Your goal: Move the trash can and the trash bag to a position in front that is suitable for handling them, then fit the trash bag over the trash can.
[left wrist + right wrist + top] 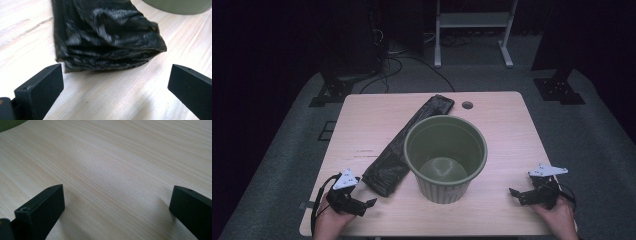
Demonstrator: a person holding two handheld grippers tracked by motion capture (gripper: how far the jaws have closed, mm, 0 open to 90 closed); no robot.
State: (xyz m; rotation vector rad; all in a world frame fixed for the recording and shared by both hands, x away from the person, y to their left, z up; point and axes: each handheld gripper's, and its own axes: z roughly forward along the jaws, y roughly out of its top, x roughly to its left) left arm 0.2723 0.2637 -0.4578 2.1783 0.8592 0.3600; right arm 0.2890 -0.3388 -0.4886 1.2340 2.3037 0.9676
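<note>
On the table (362,125), left gripper (371,202) sits near the front-left edge, jaws spread wide, aimed at the near end of a folded black bag (404,145) – not touching it; the bag lies diagonally beside a green bin (445,157). Right gripper (511,191) – jaws spread, over bare wood front-right

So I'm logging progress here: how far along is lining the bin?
Nothing looks done: the green bin stands unlined and the black bag lies folded on the table. The open left gripper faces the bag's end. Gripping, unfolding and lining remain.
</note>
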